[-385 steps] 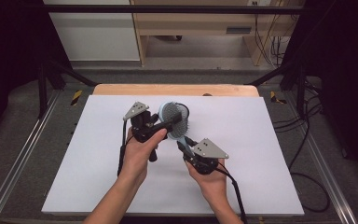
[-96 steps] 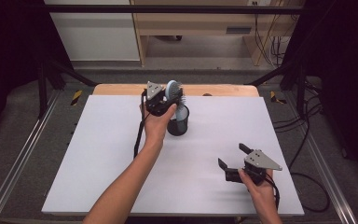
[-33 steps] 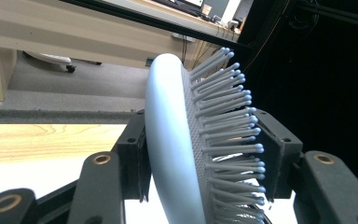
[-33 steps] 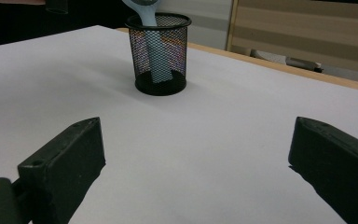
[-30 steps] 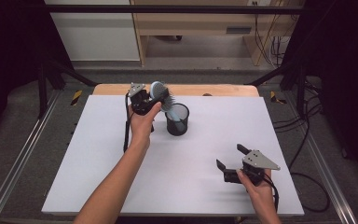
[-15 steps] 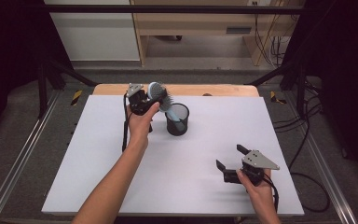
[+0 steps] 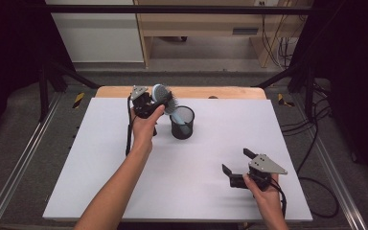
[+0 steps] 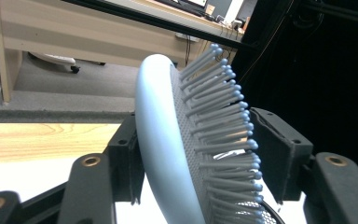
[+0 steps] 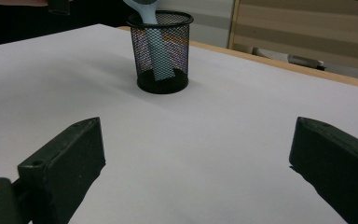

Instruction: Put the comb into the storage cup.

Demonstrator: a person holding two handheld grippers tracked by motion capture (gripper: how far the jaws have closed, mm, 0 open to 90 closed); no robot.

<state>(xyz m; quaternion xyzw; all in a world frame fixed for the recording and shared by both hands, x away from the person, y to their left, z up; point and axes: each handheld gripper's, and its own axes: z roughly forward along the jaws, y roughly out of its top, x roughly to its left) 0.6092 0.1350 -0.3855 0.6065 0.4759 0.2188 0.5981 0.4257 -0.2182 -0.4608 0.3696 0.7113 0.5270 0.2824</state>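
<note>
A pale blue hairbrush (image 7: 160, 93) stands handle-down in a black mesh cup (image 7: 182, 122) at the back middle of the white table, its head leaning left out of the rim. My left gripper (image 7: 159, 100) brackets that head. In the left gripper view the brush (image 8: 158, 140) sits between the jaws of the left gripper (image 8: 198, 154), which have just been opening. Its back lies by one pad and the unbent bristles barely reach the other. My right gripper (image 7: 236, 161) hovers open and bare at the front right, facing the cup (image 9: 161, 51) from the right gripper (image 9: 196, 149).
The white tabletop (image 7: 100, 167) has a wooden strip (image 7: 220, 92) along its far edge. Metal rails (image 7: 19, 163) run down both sides. Cables (image 7: 311, 143) lie on the floor to the right.
Earlier, both grippers worked at the brush near the cup. The right gripper then withdrew to the front right. The left hand shifted left, tipping the head. Over the last second nothing has visibly moved.
</note>
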